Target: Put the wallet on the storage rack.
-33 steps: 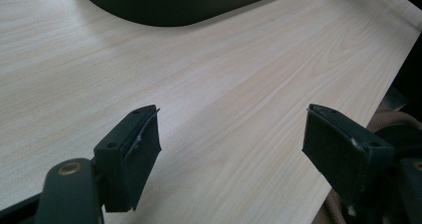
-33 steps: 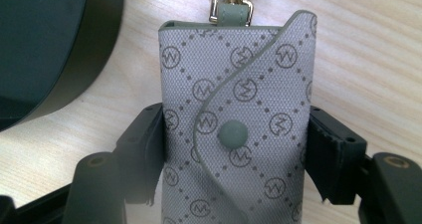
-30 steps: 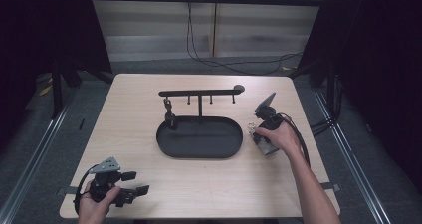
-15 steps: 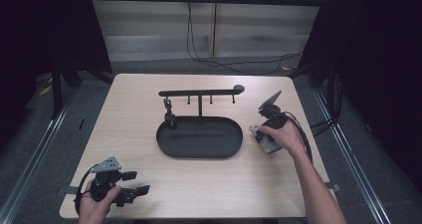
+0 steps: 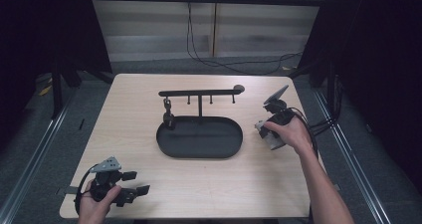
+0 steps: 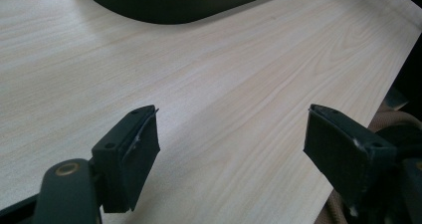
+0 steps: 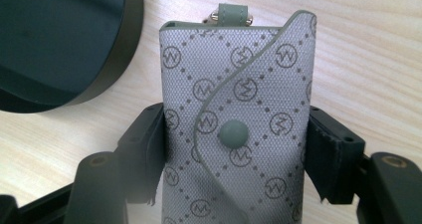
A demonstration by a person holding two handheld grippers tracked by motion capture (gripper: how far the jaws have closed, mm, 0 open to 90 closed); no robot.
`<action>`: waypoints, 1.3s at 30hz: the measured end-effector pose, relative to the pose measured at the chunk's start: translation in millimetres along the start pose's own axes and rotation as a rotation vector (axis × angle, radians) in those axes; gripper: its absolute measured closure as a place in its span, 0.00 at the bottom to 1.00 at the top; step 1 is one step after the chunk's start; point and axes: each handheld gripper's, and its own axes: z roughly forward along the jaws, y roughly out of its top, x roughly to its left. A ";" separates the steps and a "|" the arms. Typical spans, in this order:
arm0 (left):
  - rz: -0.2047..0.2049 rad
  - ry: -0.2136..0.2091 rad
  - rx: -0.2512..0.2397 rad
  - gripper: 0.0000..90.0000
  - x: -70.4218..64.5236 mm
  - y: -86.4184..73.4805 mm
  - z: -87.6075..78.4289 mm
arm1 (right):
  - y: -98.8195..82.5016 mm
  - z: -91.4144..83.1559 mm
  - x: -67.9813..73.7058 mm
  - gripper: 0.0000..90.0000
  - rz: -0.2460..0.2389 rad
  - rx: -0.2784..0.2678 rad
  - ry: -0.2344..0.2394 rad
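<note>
Now, at the bench: a person stands at a pale wooden bench (image 5: 149, 99) with a gripper in each hand.
Right gripper: the right gripper (image 7: 234, 134) is clamped on a grey patterned key pouch (image 7: 239, 114), one jaw on each long side, so the snap flap stays facing the camera.
Pouch position: in the high view the key pouch (image 5: 268, 134) sits in that grip just right of the tray, at or barely above the wood; I cannot tell which.
Stand: a black oval tray (image 5: 199, 137) carries a hook rail (image 5: 199, 92), probably where the pouch's top loop is meant to hang.
Left gripper: the left gripper (image 5: 132, 184) rests at the near left corner, jaws spread wide with nothing between them, parked out of the way.
</note>
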 end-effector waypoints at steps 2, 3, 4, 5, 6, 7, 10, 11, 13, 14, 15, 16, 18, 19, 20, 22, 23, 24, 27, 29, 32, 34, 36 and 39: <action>0.003 0.001 -0.001 0.24 0.2 0.0 -0.5 | 0.9 -2.3 -0.3 0.37 -0.006 0.007 -0.011; 0.002 -0.002 0.001 0.24 0.3 0.1 -0.6 | 0.9 -2.3 -0.3 0.37 -0.006 0.007 -0.011; 0.004 -0.002 0.000 0.24 0.4 0.1 -0.8 | 1.3 -3.9 -0.2 0.37 -0.003 0.008 -0.014; 0.004 -0.004 -0.001 0.24 0.4 0.0 -0.8 | 1.6 -5.5 0.0 0.37 -0.001 0.004 -0.014; 0.001 0.000 -0.005 0.24 -0.2 0.1 -1.1 | 2.5 -10.9 1.3 0.37 -0.011 -0.004 -0.017; 0.001 -0.002 -0.004 0.24 -0.1 0.1 -1.0 | 2.8 -13.5 1.7 0.37 -0.011 -0.015 -0.018; 0.004 -0.002 -0.001 0.24 0.0 0.1 -1.0 | 3.0 -19.9 1.1 0.37 -0.008 -0.035 0.002; 0.005 -0.002 0.001 0.24 0.1 0.2 -0.8 | 3.3 -22.8 1.7 0.37 -0.009 -0.034 -0.007; 0.006 -0.002 0.002 0.24 0.2 0.3 -0.6 | 3.8 -29.2 2.3 0.37 -0.014 -0.040 -0.014; 0.005 -0.003 0.002 0.24 0.3 0.1 -0.7 | 3.9 -31.4 2.4 0.37 -0.013 -0.046 -0.014; 0.004 -0.001 -0.002 0.24 0.0 0.0 -1.0 | 3.7 -34.0 2.3 0.37 -0.010 -0.058 -0.009; 0.003 -0.002 -0.004 0.24 -0.3 0.0 -1.2 | 3.1 -36.0 2.3 0.37 -0.004 -0.070 0.000; 0.003 0.002 -0.008 0.24 -0.4 -0.1 -1.8 | 1.5 -39.1 2.6 0.37 -0.002 -0.080 0.012; 0.000 0.004 -0.011 0.24 -0.5 0.0 -1.7 | 0.9 -39.9 2.9 0.37 -0.003 -0.083 0.013; -0.004 -0.006 -0.006 0.24 -0.2 -0.1 -1.3 | -0.5 -41.9 3.7 0.37 -0.003 -0.092 0.023; 0.002 -0.001 -0.002 0.24 -0.1 -0.1 -1.0 | -0.8 -43.2 4.3 0.37 0.000 -0.097 0.033; 0.003 -0.003 -0.001 0.24 0.0 0.0 -0.8 | -1.2 -46.6 5.7 0.37 0.009 -0.115 0.060; 0.005 -0.003 -0.001 0.24 0.0 0.1 -0.8 | -1.2 -46.6 5.7 0.37 0.009 -0.115 0.060; 0.004 -0.001 -0.001 0.24 0.2 0.1 -0.8 | -0.8 -51.0 7.4 0.37 0.016 -0.141 0.091; 0.002 -0.002 -0.001 0.24 0.2 0.0 -0.8 | 0.0 -52.8 9.8 0.37 0.020 -0.154 0.116; 0.003 -0.002 -0.001 0.24 0.1 0.0 -0.5 | 1.0 -53.1 11.6 0.37 0.020 -0.156 0.127; 0.002 -0.004 -0.001 0.24 0.2 0.0 -0.5 | 2.5 -53.7 14.5 0.37 0.020 -0.160 0.142; 0.000 -0.005 0.001 0.24 0.3 0.0 -0.4 | 4.7 -54.7 18.3 0.37 0.019 -0.167 0.148; -0.001 -0.002 0.002 0.24 0.1 0.0 0.2 | 12.6 -57.9 29.4 0.37 0.009 -0.175 0.145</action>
